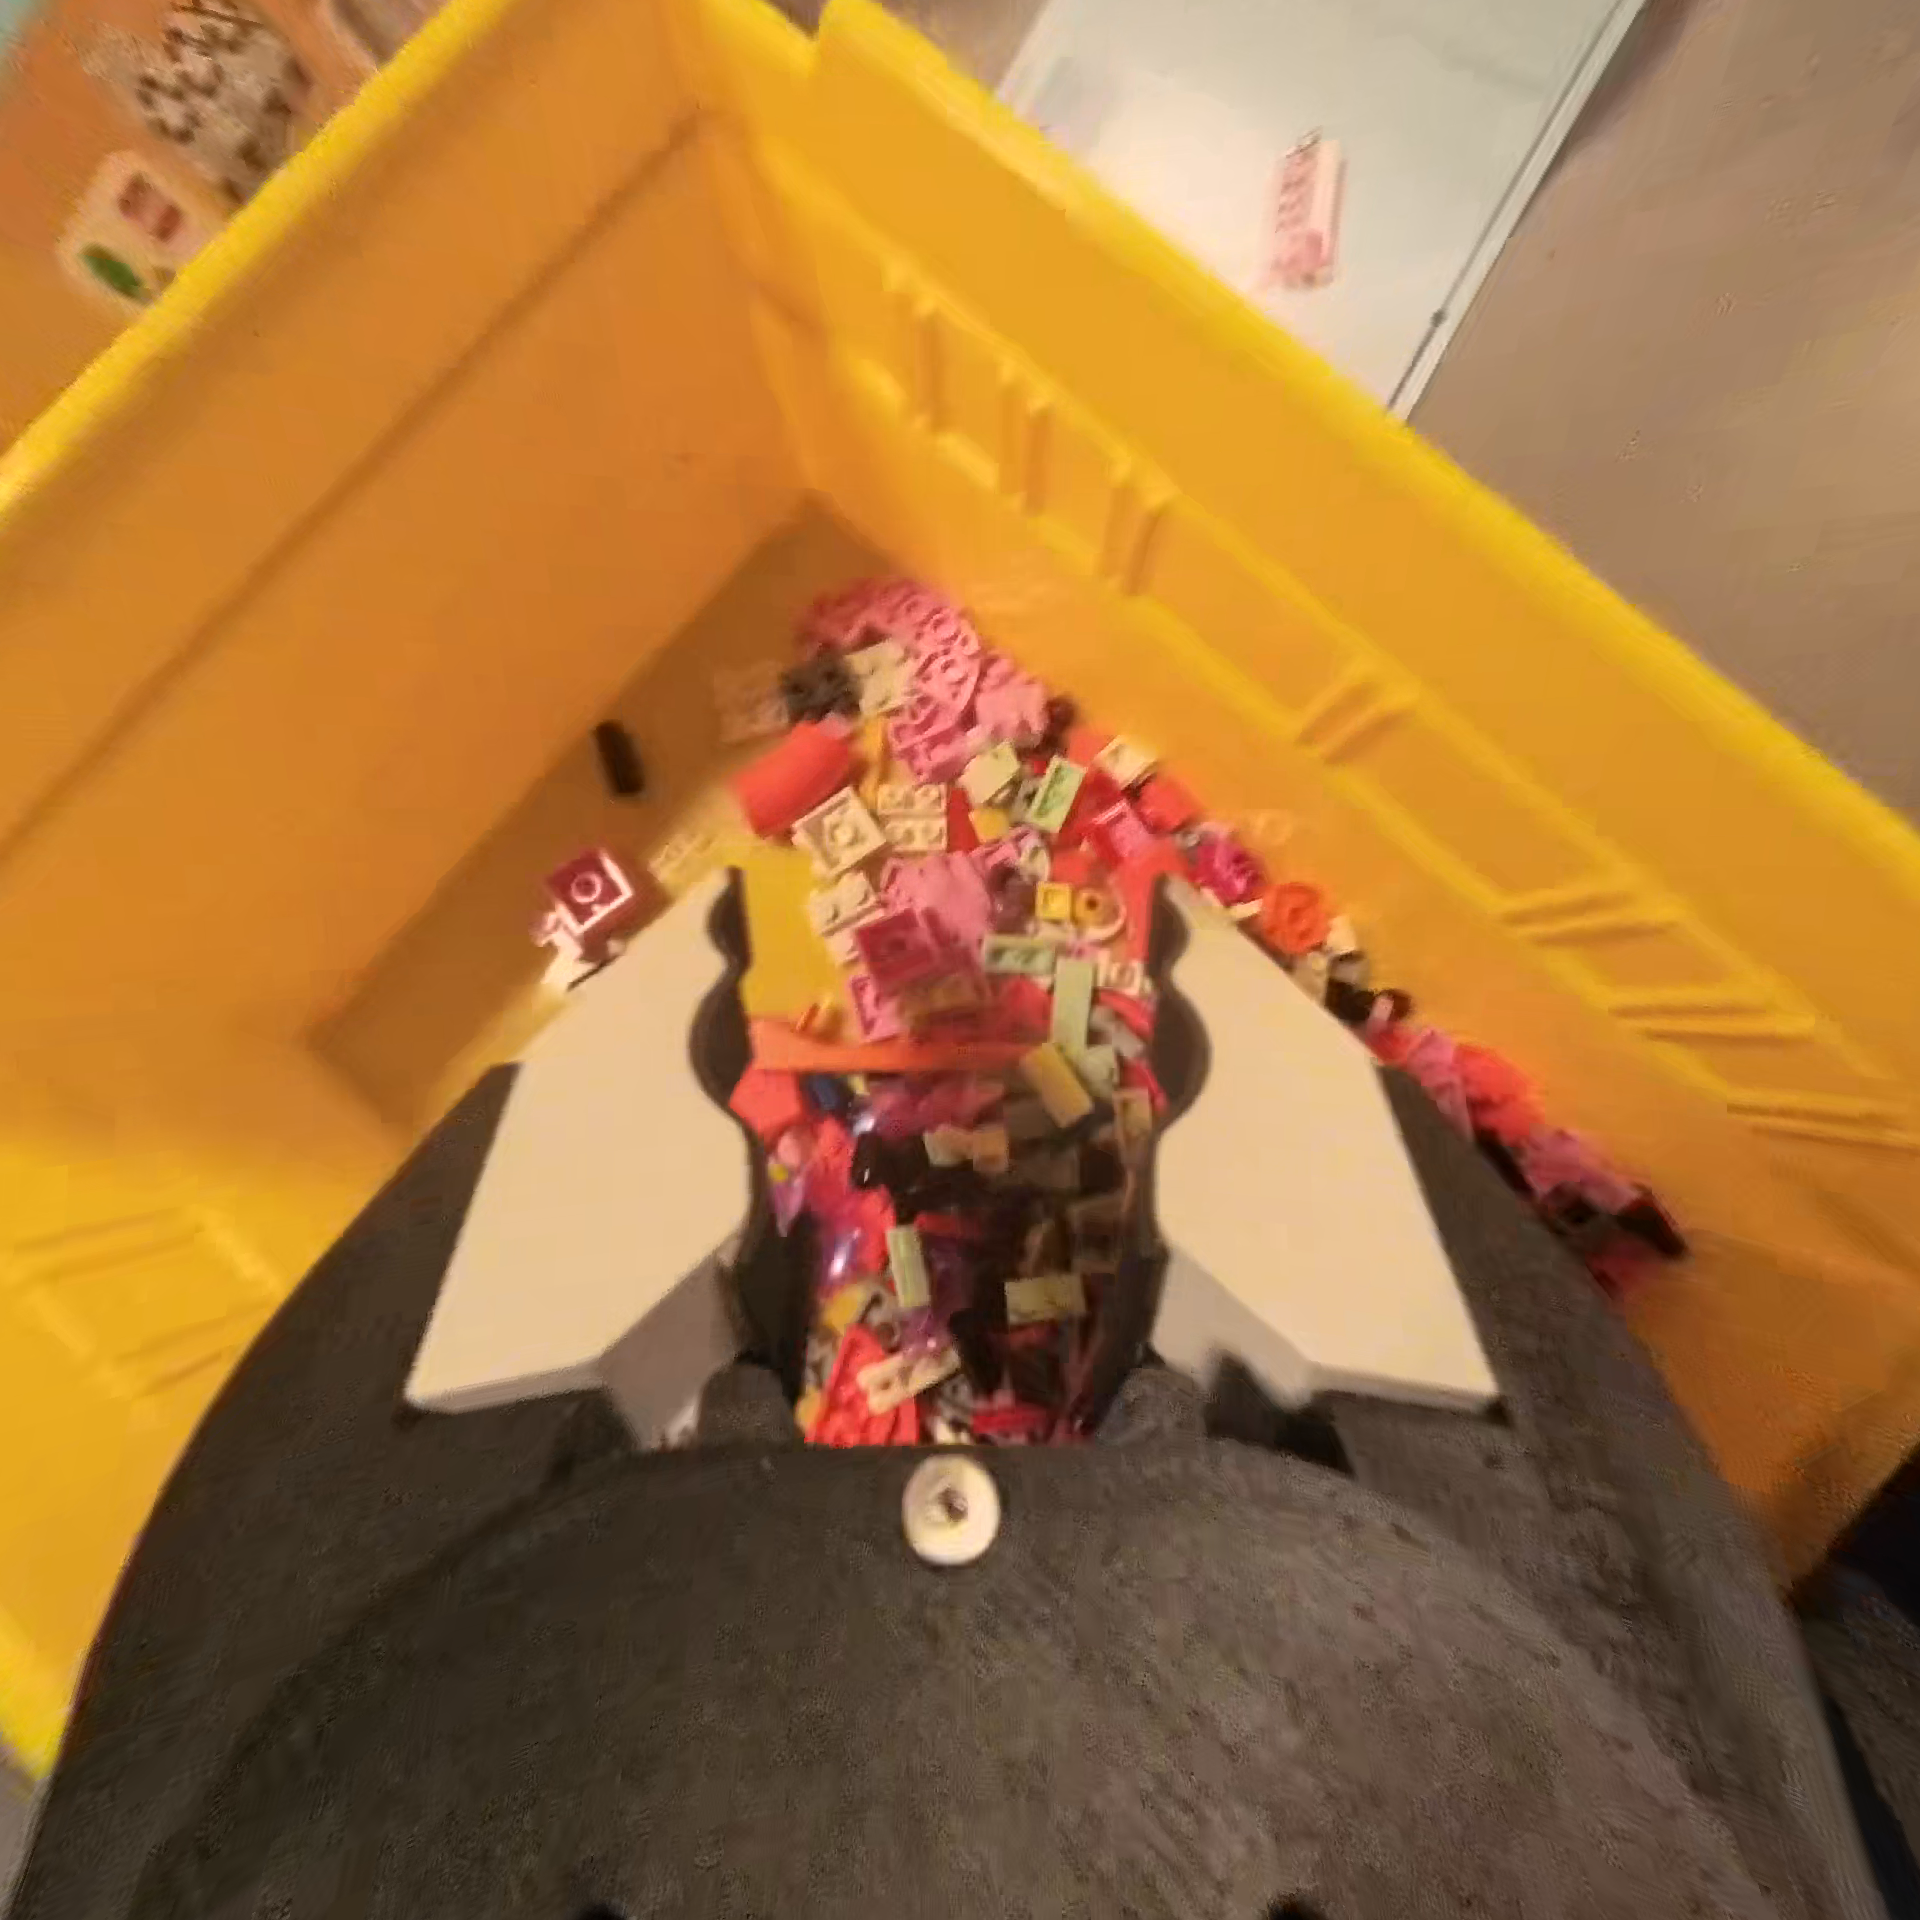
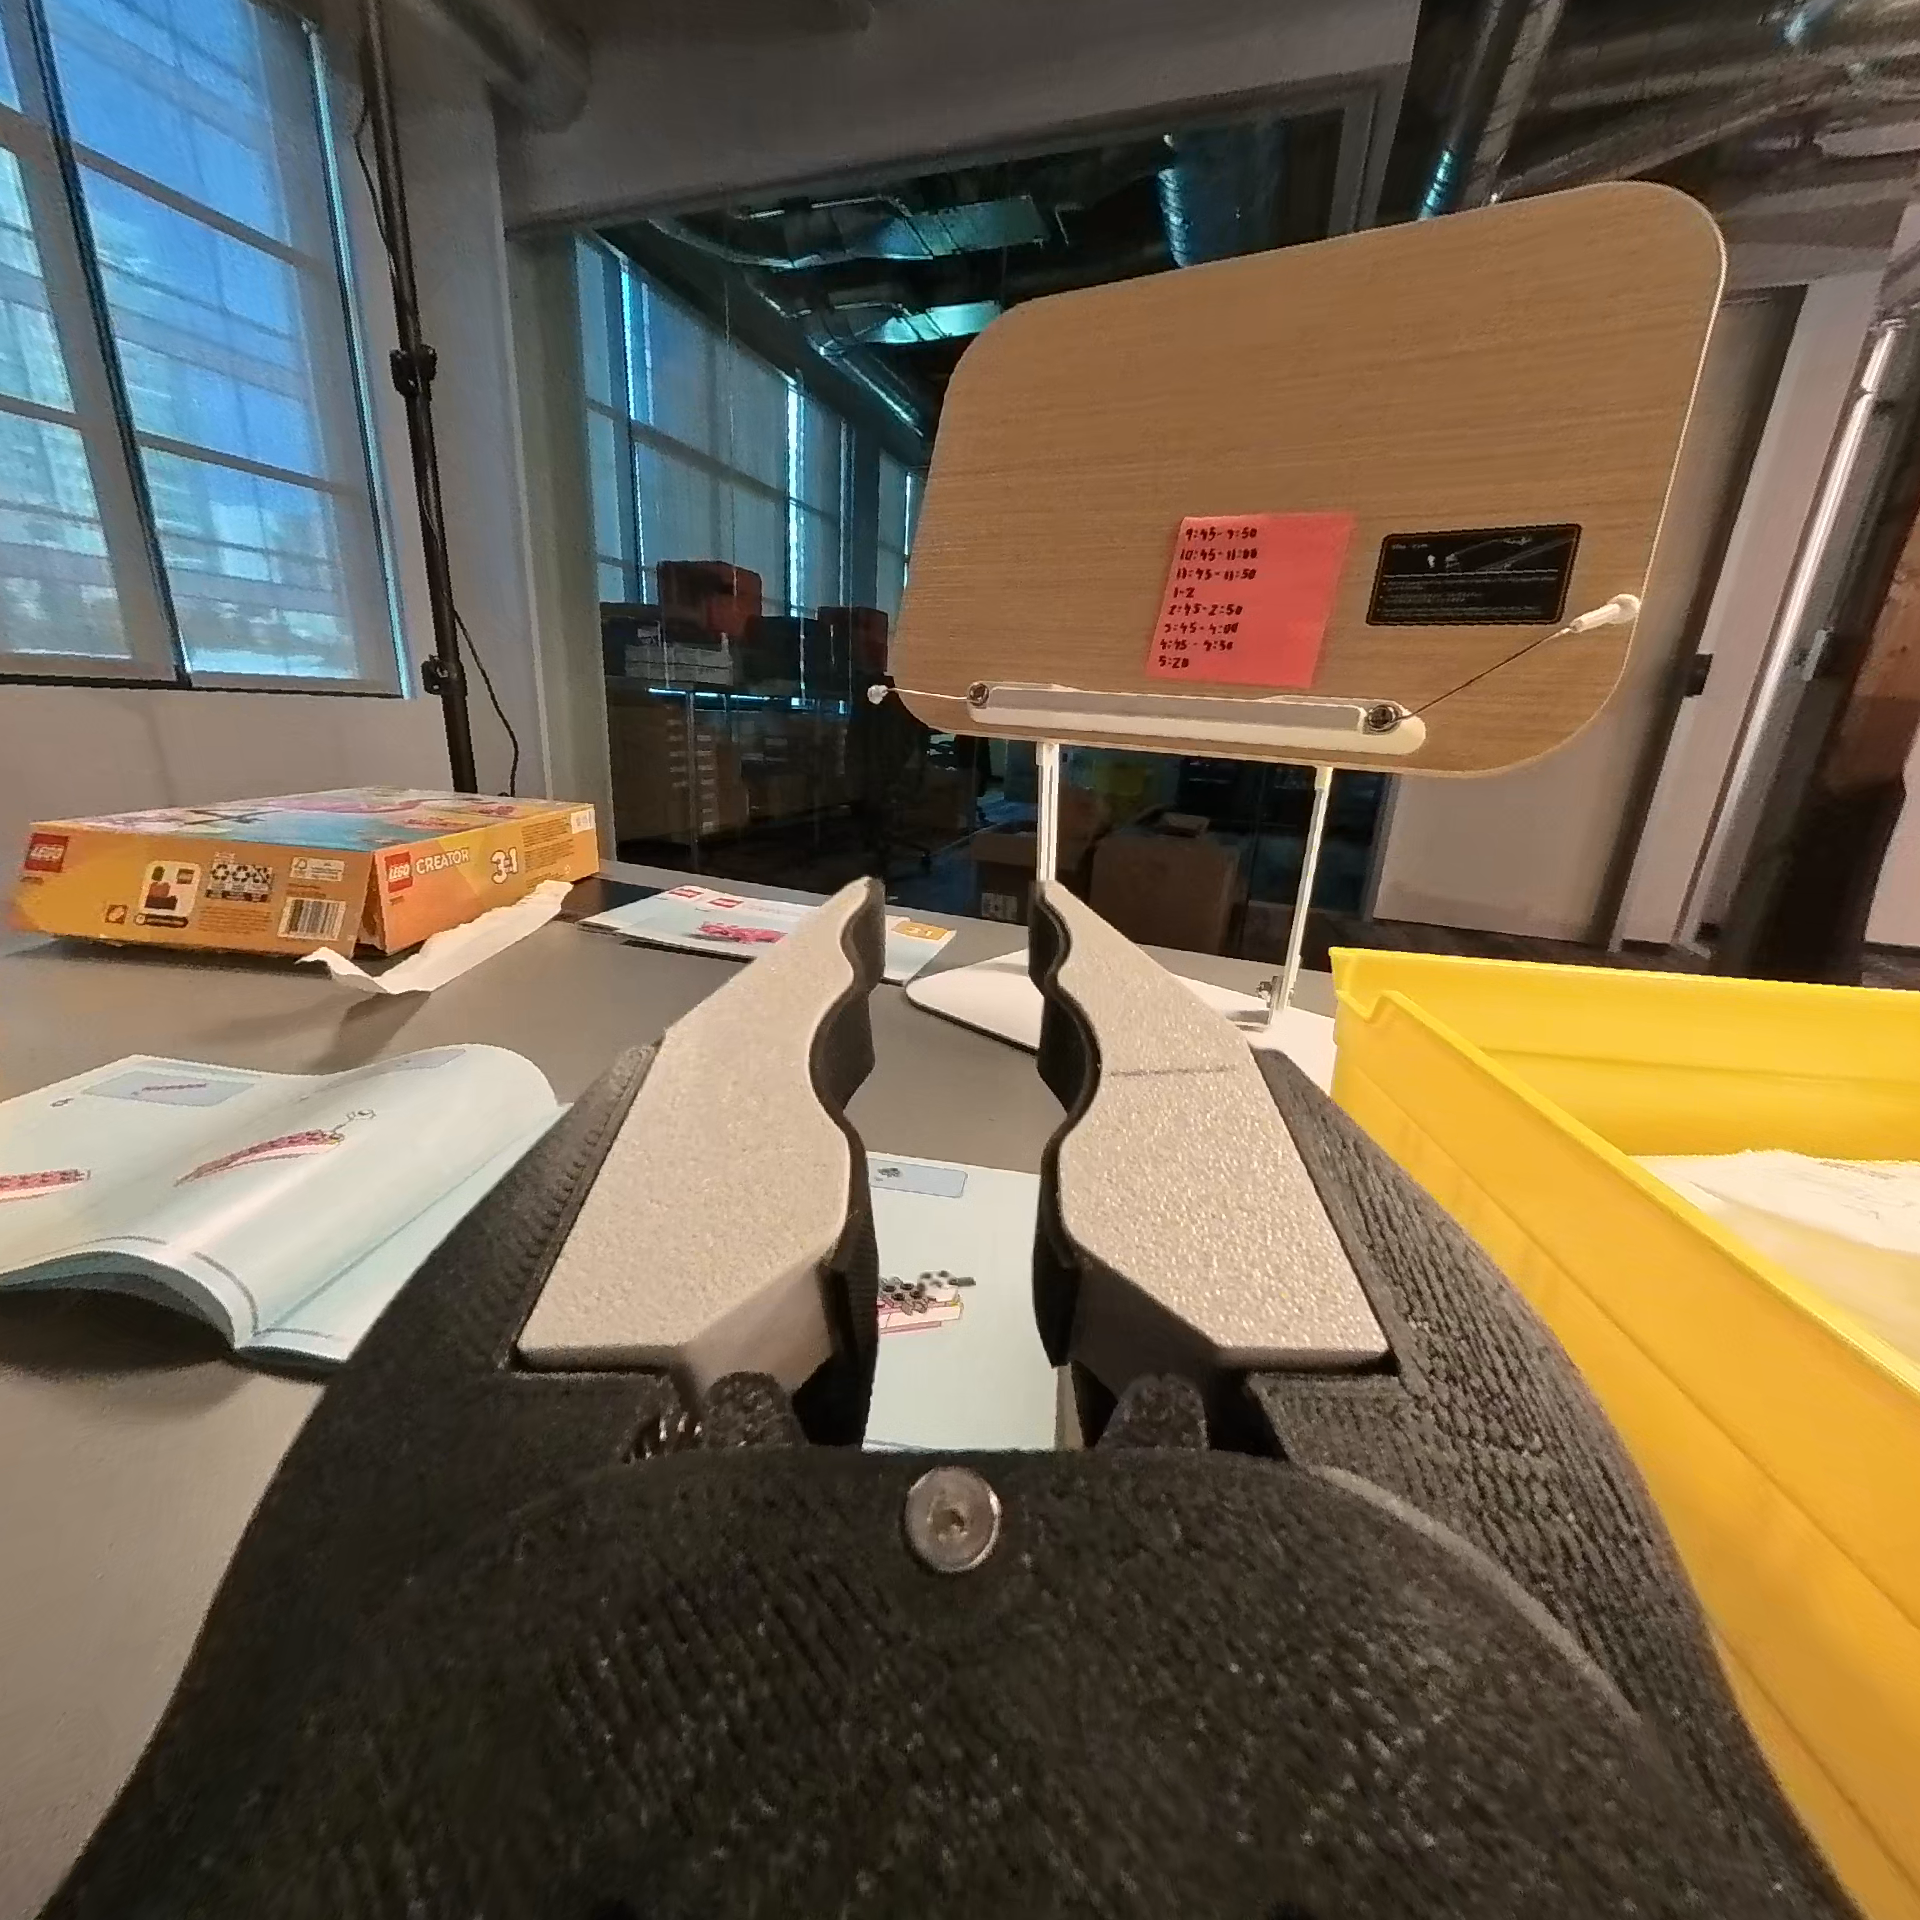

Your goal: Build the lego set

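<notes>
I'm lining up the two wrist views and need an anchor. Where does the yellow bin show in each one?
Left wrist view: the yellow bin fills most of the frame, seen from above; its walls surround a pile of small bricks under the open left gripper.
Right wrist view: only a corner and rim of it show at the right edge, beside the right gripper.
Shared landmark: the bin itself.

The left gripper (image 1: 951,904) hangs inside a yellow bin (image 1: 436,499), its white fingers (image 1: 613,1122) spread wide with nothing pressed between them. Below and between them lies a blurred heap of small toy bricks (image 1: 935,935), pink, red, pale green and black, banked against the bin's right wall. A lone dark pink brick (image 1: 587,894) sits just left of the left fingertip, and a small black piece (image 1: 618,756) lies farther off on the bare floor.
</notes>
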`<state>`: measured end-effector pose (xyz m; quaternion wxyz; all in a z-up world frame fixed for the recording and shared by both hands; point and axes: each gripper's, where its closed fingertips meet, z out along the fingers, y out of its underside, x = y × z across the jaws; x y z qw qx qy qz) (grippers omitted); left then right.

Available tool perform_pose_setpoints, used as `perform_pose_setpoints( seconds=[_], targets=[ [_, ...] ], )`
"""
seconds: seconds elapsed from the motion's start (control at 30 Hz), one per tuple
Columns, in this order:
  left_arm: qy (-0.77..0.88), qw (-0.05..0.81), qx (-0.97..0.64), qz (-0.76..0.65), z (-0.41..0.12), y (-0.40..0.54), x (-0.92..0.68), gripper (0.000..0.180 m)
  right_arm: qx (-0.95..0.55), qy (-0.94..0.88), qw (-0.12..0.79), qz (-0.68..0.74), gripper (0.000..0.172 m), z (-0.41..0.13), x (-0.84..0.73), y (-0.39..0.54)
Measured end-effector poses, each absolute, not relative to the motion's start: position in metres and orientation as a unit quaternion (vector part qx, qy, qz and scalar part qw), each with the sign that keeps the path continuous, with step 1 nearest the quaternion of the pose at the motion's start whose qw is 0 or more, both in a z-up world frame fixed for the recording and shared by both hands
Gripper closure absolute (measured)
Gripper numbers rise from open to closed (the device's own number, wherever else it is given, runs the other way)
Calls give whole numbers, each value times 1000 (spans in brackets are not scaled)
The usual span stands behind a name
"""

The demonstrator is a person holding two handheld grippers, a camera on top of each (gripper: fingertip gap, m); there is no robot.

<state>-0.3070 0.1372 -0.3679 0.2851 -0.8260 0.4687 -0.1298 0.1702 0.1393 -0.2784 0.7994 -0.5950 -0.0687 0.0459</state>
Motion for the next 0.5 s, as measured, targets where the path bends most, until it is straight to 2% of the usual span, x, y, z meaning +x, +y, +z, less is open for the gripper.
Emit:
perform_pose_setpoints(
  seconds=[0.07, 0.13, 0.27, 0.4, 0.5],
  targets=[
    [477, 246, -833, -134, -376, 137, -304, 75, -597, -66, 798, 42, 147, -279, 171, 140],
    [499, 215, -832, -113, -388, 138, -307, 67, -599, -64, 797, 40, 147, -280, 172, 141],
    [520, 198, -830, -26, -403, 158, -322, 64, -600, -62, 797, 31, 147, -280, 174, 141],
    [494, 268, -826, 43, -388, 197, -342, 76, -601, -61, 797, 29, 147, -280, 174, 142],
    [464, 320, -826, 15, -367, 205, -339, 82, -600, -60, 797, 32, 147, -280, 174, 141]
  ],
)
